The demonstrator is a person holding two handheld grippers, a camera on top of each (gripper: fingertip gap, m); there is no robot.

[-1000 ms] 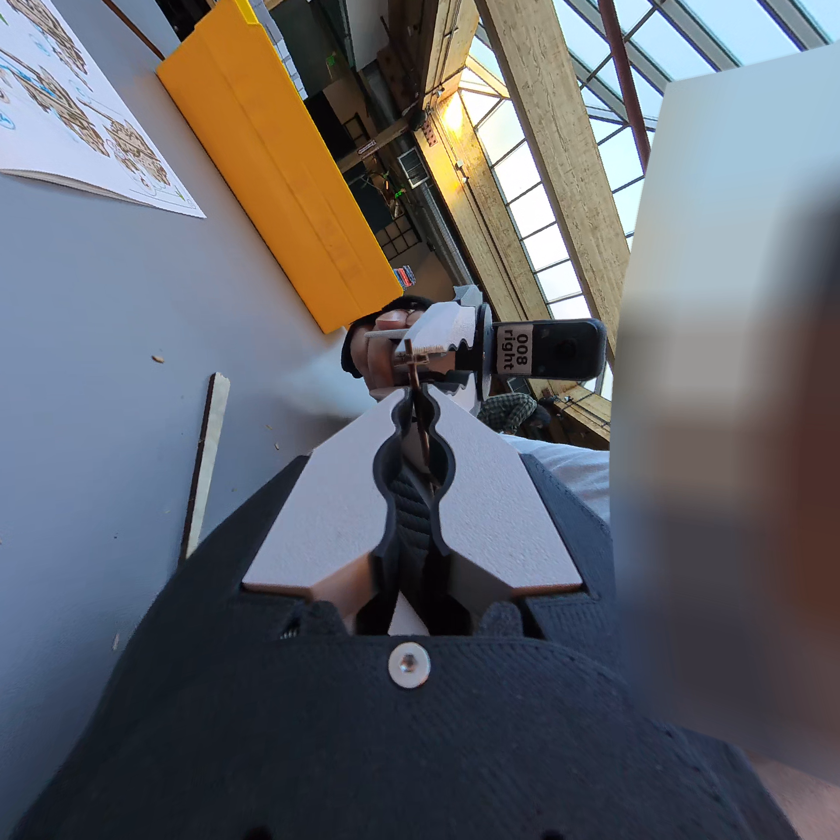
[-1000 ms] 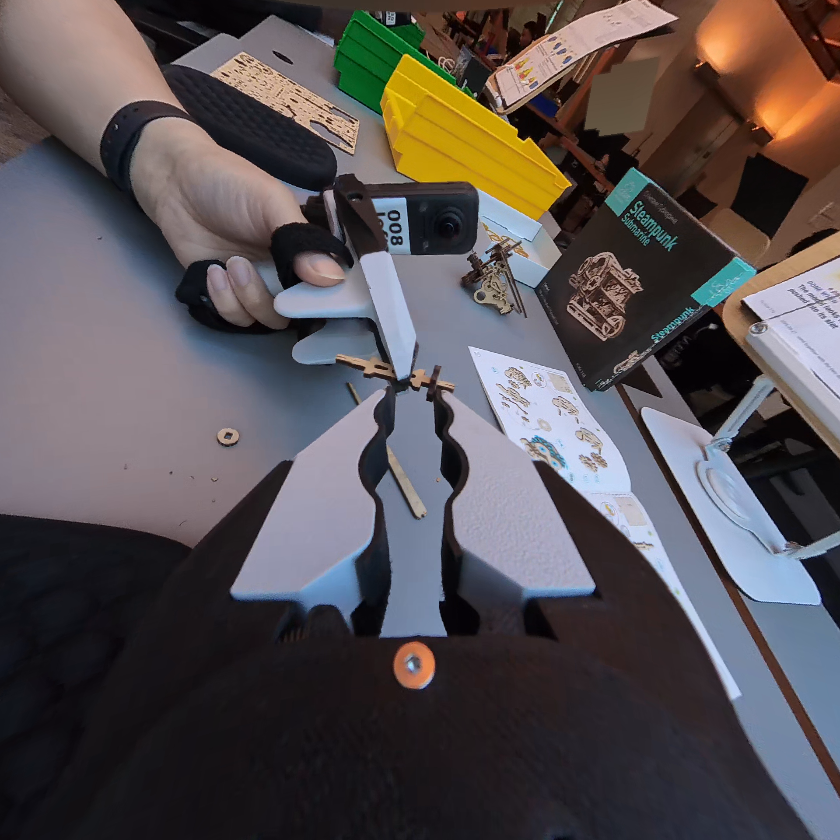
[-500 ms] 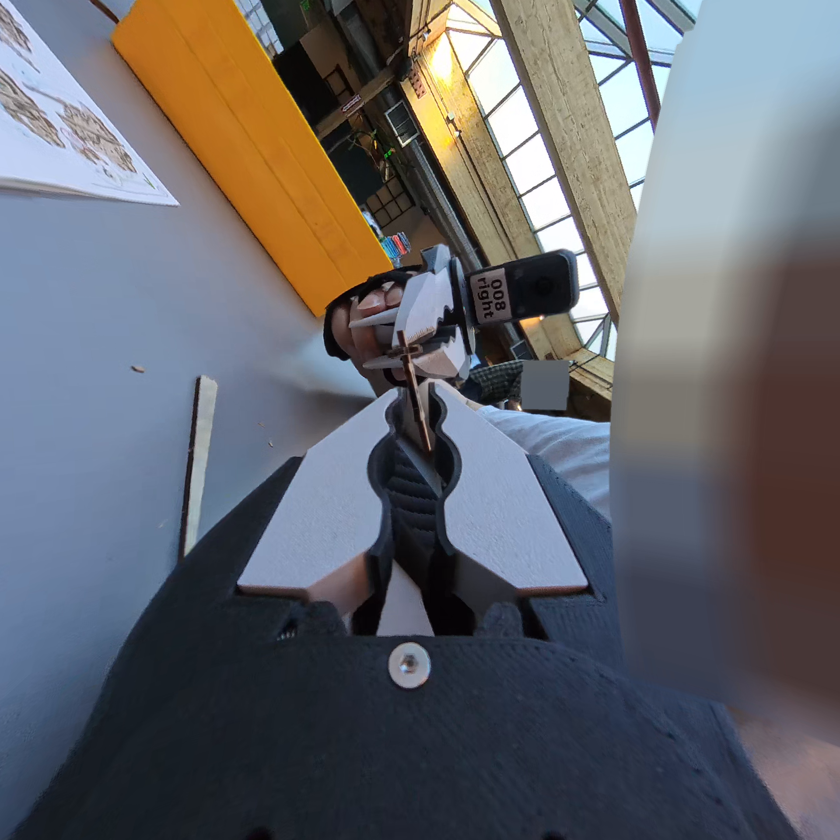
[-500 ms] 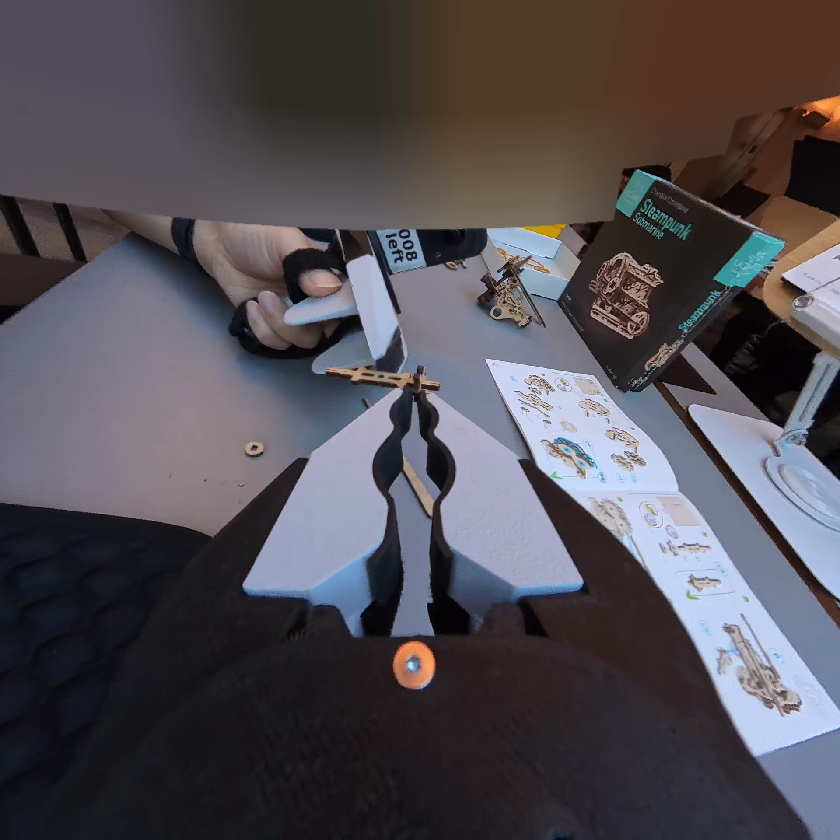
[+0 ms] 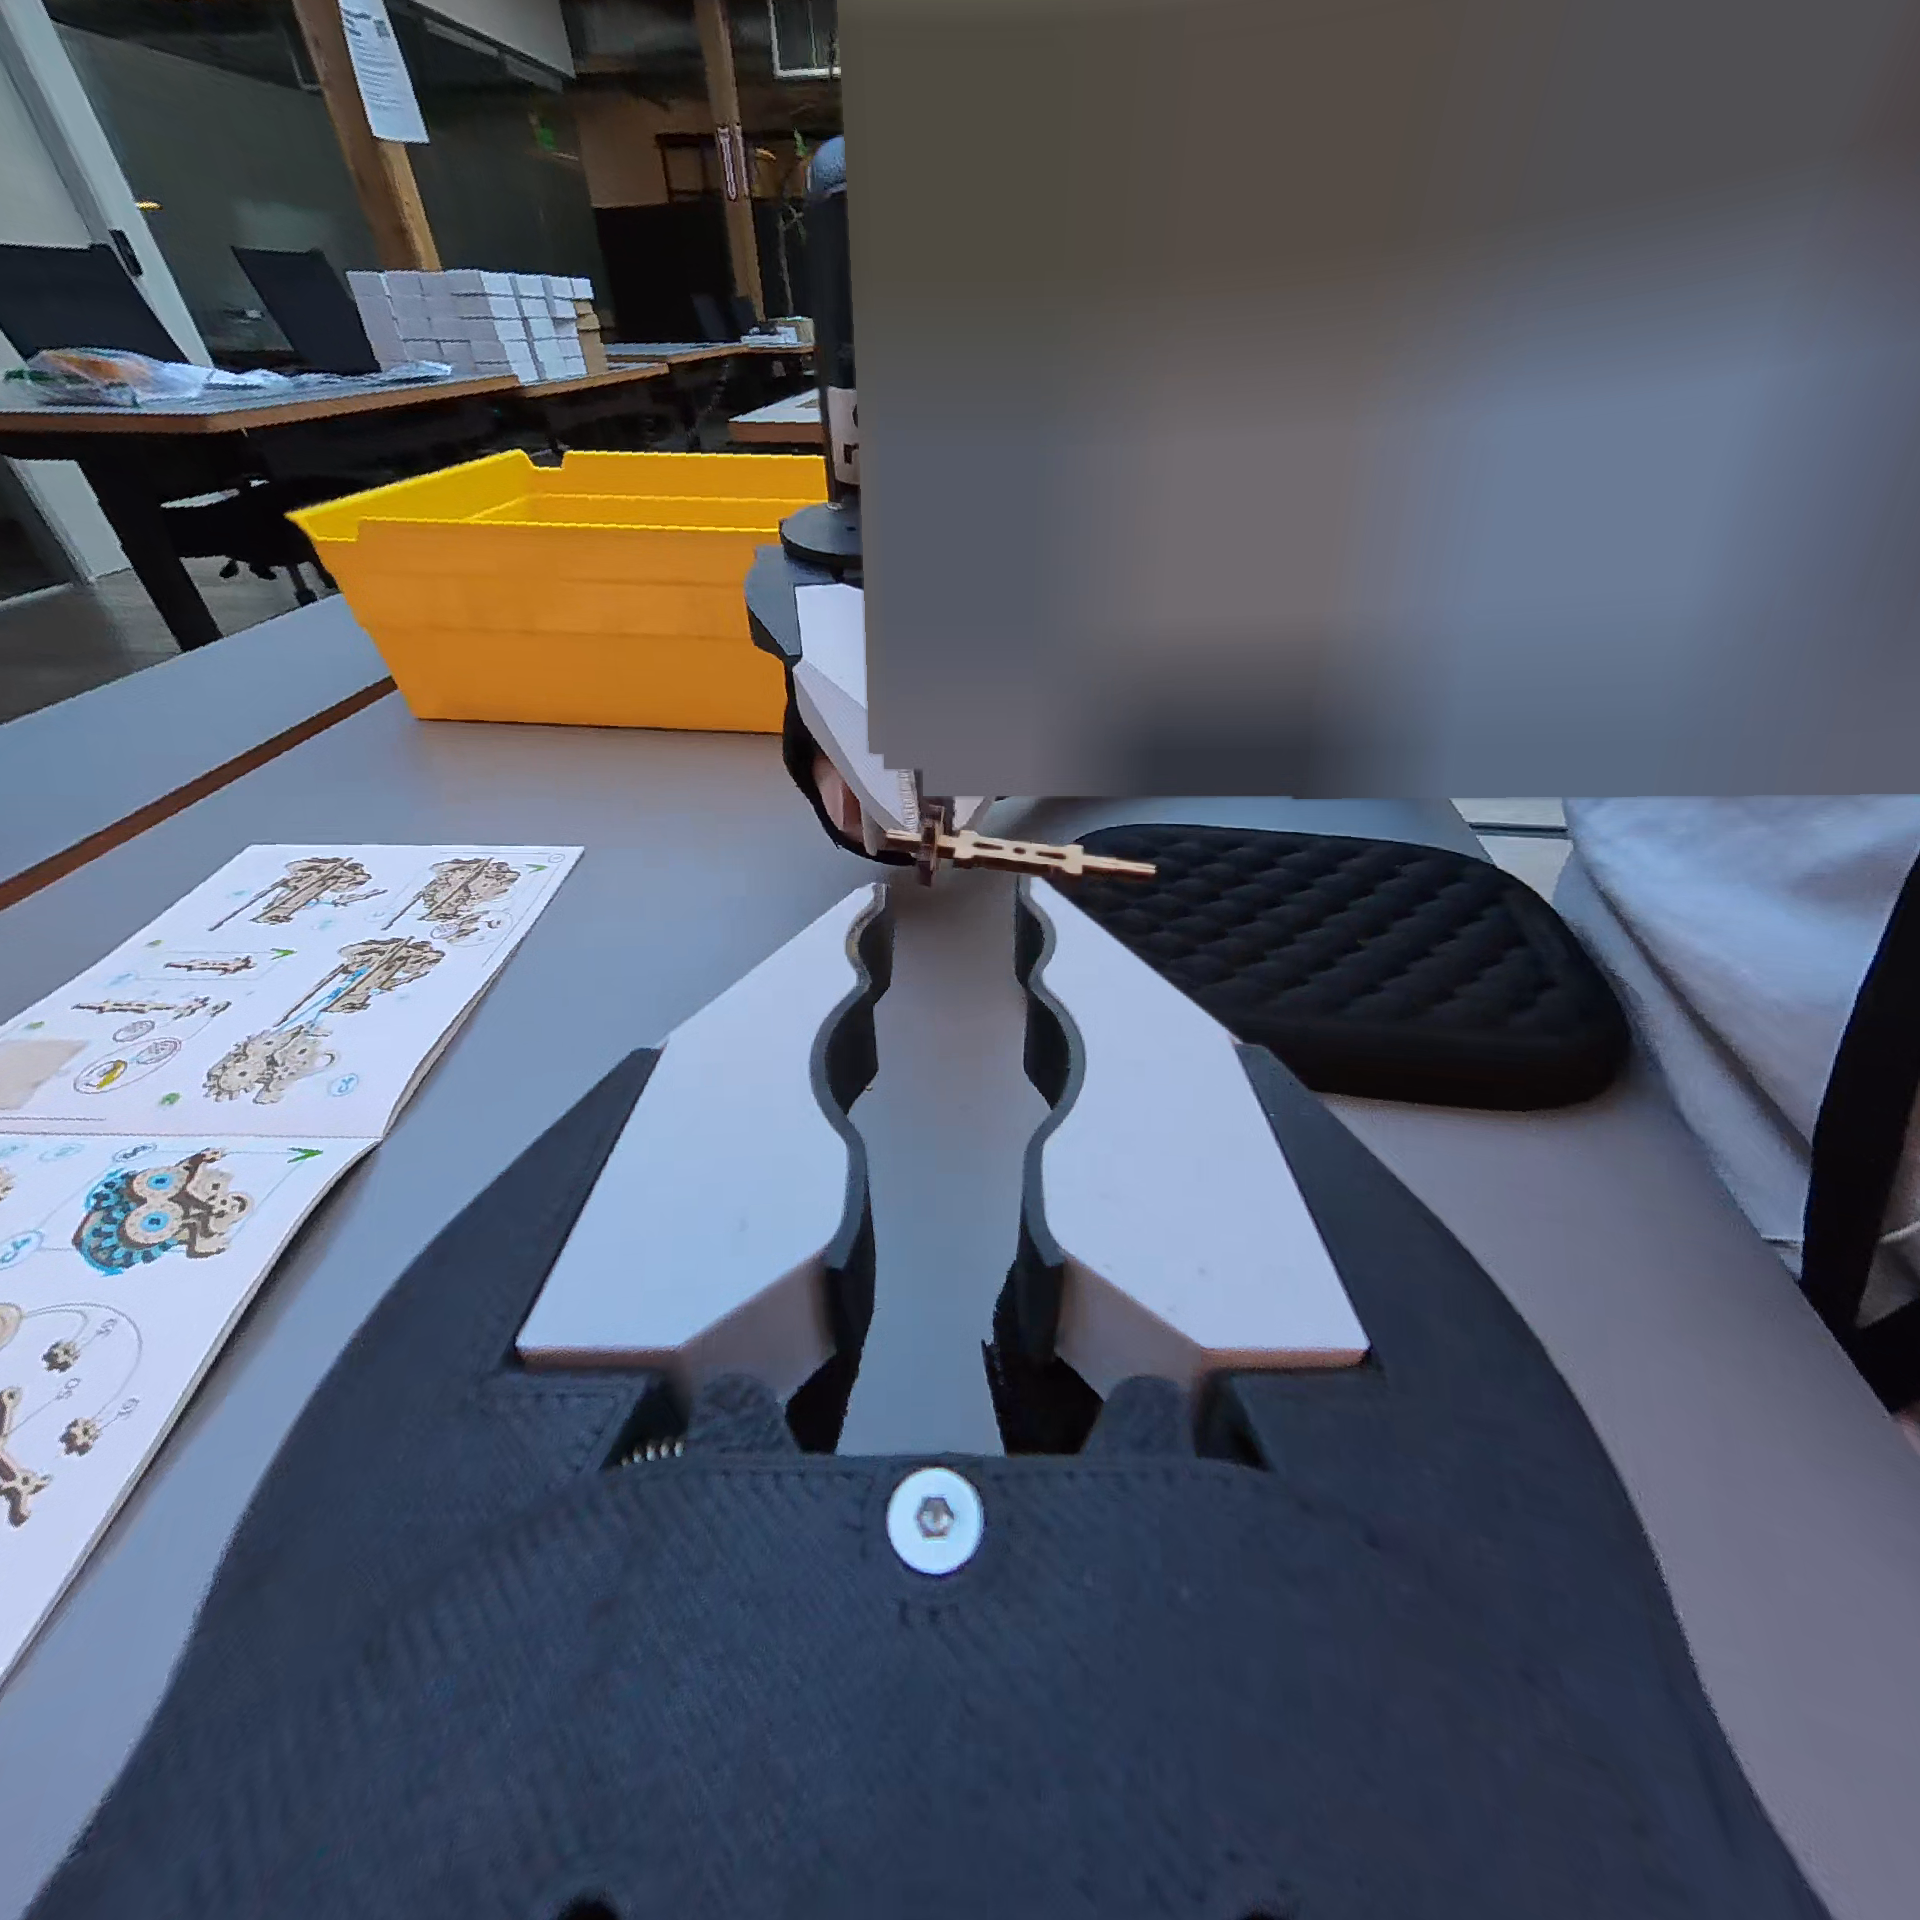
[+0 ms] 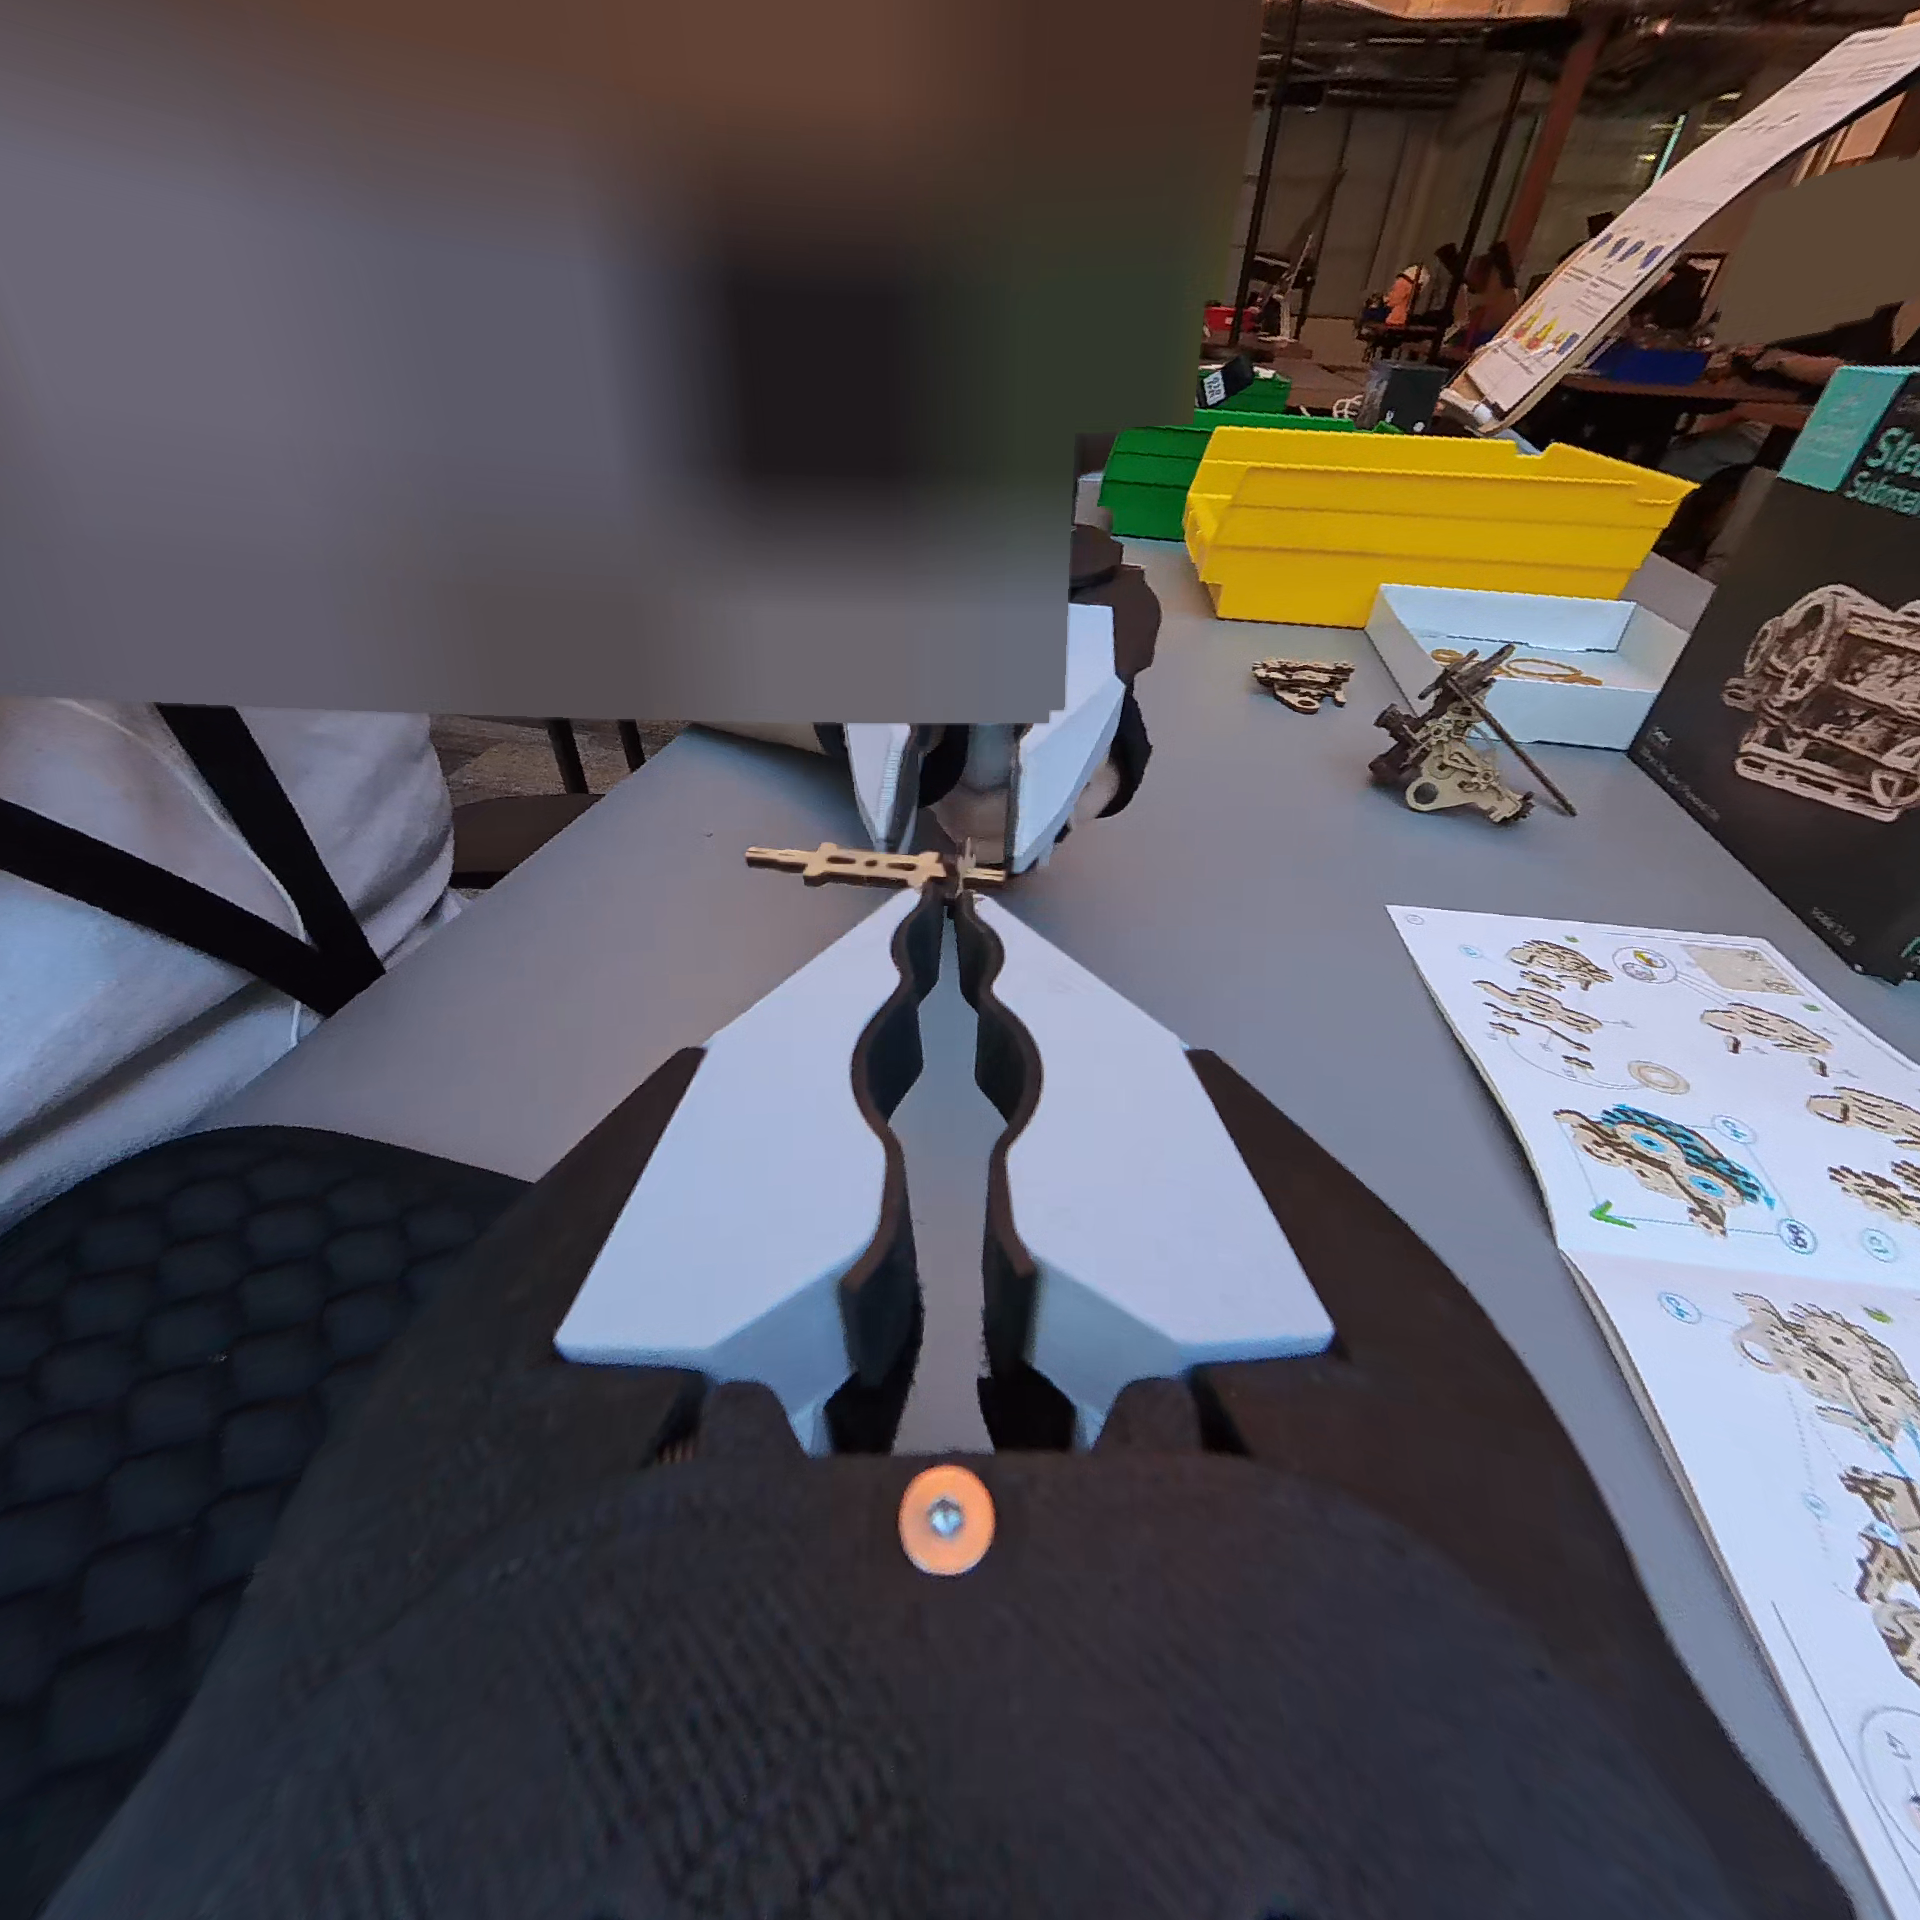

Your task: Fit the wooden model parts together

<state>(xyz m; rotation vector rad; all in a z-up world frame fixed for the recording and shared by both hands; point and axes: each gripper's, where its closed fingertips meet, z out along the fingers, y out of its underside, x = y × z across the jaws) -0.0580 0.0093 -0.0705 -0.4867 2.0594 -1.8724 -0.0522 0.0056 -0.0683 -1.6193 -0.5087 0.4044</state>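
A thin notched wooden axle [image 6: 847, 862] with a small disc [image 5: 932, 847] pushed onto it hangs level above the grey table [image 5: 644, 810]. My right gripper [image 6: 951, 899] is shut on the axle's disc end. The rest of the axle sticks out to the left in the right wrist view. In the left wrist view the axle [image 5: 1023, 855] shows just past my fingertips, held by the right gripper [image 5: 914, 831]. My left gripper [image 5: 951, 909] is open and empty, just short of the axle. It also shows in the right wrist view [image 6: 961, 821], behind the axle.
An instruction booklet [image 6: 1662, 1091] lies open on the table. A black pad [image 5: 1340, 966] lies near the person's body. Yellow bins [image 6: 1403, 530], a green bin [image 6: 1143, 478], a white tray [image 6: 1507, 644], a part-built model [image 6: 1455, 769] and the kit box [image 6: 1808, 707] stand farther off. The grippers are tip to tip, or close to it.
The left gripper held the axle, the right gripper shut on its end, and the left has now let go and opened. Both views have swung level with the table.
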